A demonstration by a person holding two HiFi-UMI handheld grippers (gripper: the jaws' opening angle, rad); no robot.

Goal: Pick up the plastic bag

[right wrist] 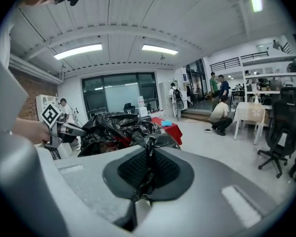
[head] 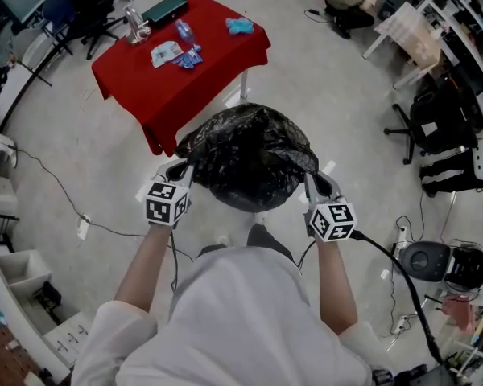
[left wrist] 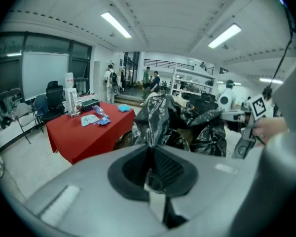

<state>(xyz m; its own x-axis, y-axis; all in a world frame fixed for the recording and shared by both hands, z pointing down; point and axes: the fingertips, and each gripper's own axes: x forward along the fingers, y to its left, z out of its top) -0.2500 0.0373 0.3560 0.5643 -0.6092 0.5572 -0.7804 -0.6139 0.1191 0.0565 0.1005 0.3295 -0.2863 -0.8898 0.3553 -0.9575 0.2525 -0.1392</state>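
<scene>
A full black plastic bag [head: 248, 155] hangs above the floor between my two grippers. My left gripper [head: 183, 170] is shut on the bag's left rim, and a pinched fold of black film [left wrist: 153, 117] rises from its jaws. On the right rim my right gripper [head: 310, 177] is shut too, with crumpled film [right wrist: 150, 144] clamped between its pads. The bag's bulk [right wrist: 116, 130] shows ahead in the right gripper view, and the left gripper [right wrist: 64, 130] shows beyond it. In the left gripper view the right gripper [left wrist: 246, 127] shows at the right.
A table with a red cloth [head: 181, 75] stands just beyond the bag, with small items on it. Office chairs [head: 439, 123] and shelving stand at the right. Cables [head: 56, 187] run over the floor at the left. People stand far off [right wrist: 217, 90].
</scene>
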